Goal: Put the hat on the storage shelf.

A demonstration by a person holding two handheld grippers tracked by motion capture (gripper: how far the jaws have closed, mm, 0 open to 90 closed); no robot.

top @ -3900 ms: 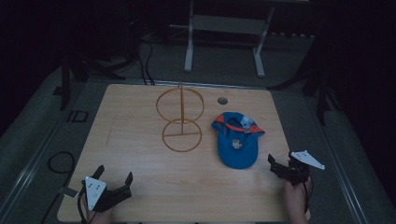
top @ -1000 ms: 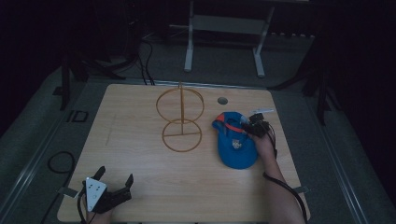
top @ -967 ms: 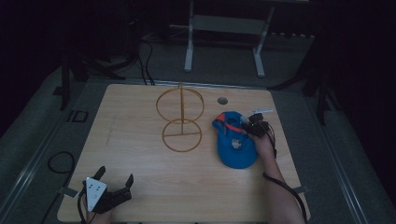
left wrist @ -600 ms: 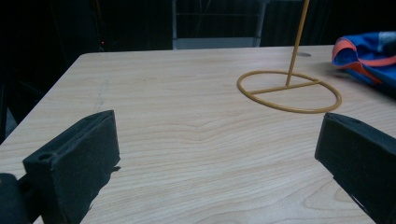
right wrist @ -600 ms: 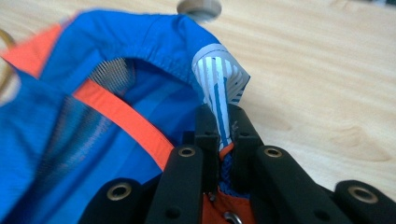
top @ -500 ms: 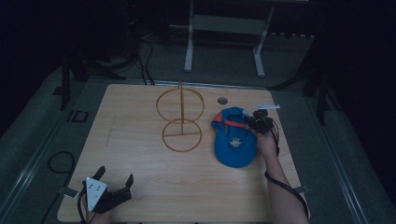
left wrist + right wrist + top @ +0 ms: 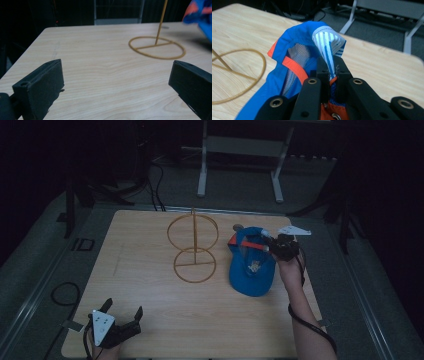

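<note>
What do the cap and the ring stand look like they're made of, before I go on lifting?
The blue cap looks like soft woven fabric: it folds and bunches where the right gripper pinches it, with a mesh lining and an orange trim band inside. The ring stand looks like thin rigid rod, probably metal wire with a golden finish, though painted or plastic rod can't be ruled out.

Your right gripper (image 7: pixel 272 246) is stretched far forward on a straight forearm, fingers (image 7: pixel 323 67) pinched together — your left gripper (image 7: pixel 122 315) sits low and near, fingers (image 7: pixel 40 86) spread wide.
</note>
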